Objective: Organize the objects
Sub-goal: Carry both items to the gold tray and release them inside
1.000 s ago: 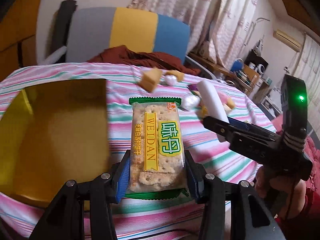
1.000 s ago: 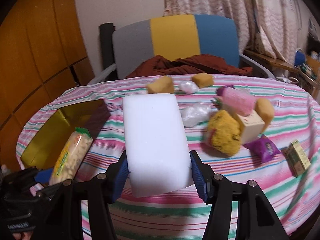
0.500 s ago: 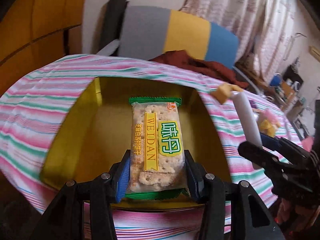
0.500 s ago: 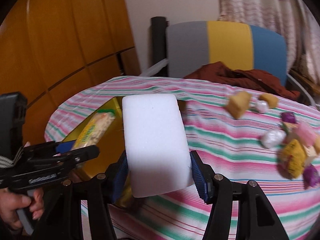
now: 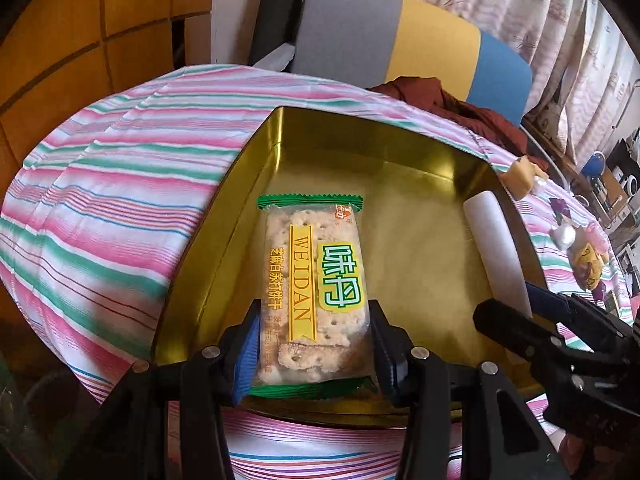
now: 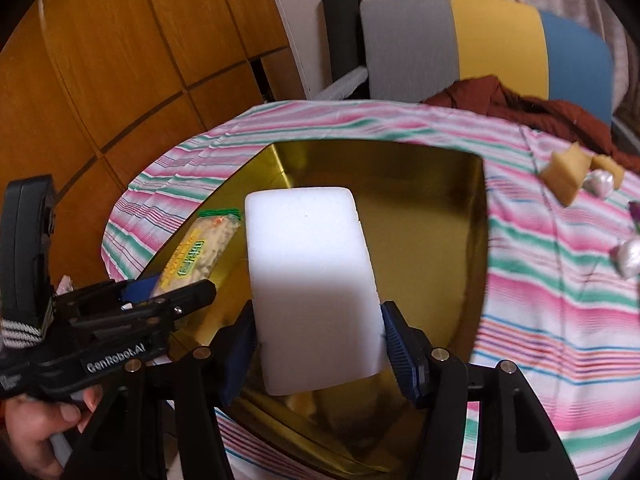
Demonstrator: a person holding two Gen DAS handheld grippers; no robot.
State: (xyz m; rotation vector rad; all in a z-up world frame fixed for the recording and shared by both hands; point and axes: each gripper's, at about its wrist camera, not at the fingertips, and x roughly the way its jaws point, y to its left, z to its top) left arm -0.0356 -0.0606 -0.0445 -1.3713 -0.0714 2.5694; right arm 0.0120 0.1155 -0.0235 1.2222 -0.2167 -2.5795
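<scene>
Now I'm over the gold tray (image 5: 420,168): left gripper (image 5: 312,344) clamps the cracker pack (image 5: 314,280), right gripper (image 6: 318,344) apparently easing off the white block (image 6: 312,280); next, drop both in.

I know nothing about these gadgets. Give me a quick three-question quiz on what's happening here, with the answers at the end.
1. True or false: the left hand-held gripper holds a cracker packet.
2. What is between the fingers of the right hand-held gripper? A) yellow sponge B) white foam block C) purple wrapper
3. Fill in: both items hang over the open gold ____ on the striped tablecloth.

Key: 1 true. 2 B; its jaws are opening, with the block between them. 3 tin.
</scene>
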